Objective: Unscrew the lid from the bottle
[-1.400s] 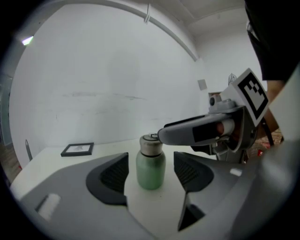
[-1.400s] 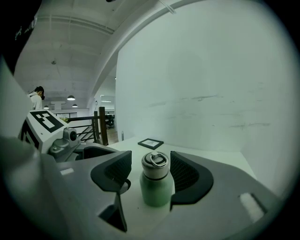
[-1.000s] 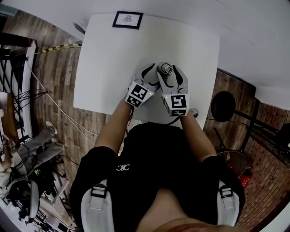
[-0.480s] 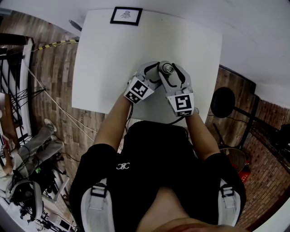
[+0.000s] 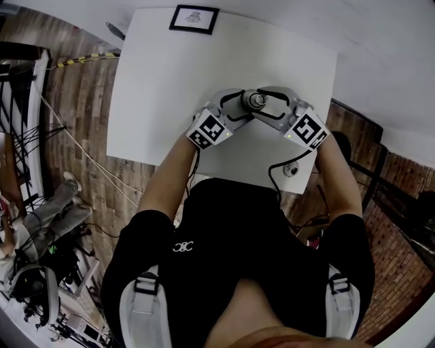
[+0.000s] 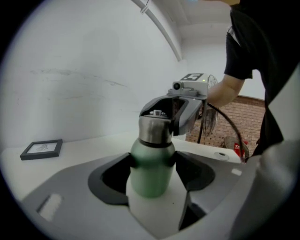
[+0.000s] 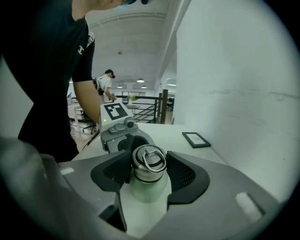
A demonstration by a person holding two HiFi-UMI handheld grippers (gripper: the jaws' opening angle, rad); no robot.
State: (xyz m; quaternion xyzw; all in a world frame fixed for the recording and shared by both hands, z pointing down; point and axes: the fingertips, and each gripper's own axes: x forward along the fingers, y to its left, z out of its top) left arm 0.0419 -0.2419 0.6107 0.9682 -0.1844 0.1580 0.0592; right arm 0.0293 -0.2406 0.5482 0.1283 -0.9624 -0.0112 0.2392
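A pale green bottle with a steel lid stands upright near the front of the white table. My left gripper is shut on the bottle's green body, its dark pads pressing both sides. From the opposite side my right gripper is shut on the steel lid, whose ring handle faces that camera. In the head view the lid shows between the left gripper and the right gripper, which meet around it.
A small black-framed picture lies flat at the table's far edge. A small round object with a cable sits near the table's front right corner. A black fan stands on the floor to the right.
My right gripper has swung clockwise around the lid, its marker cube moving from the near side out to the right. The left gripper and bottle have stayed put.
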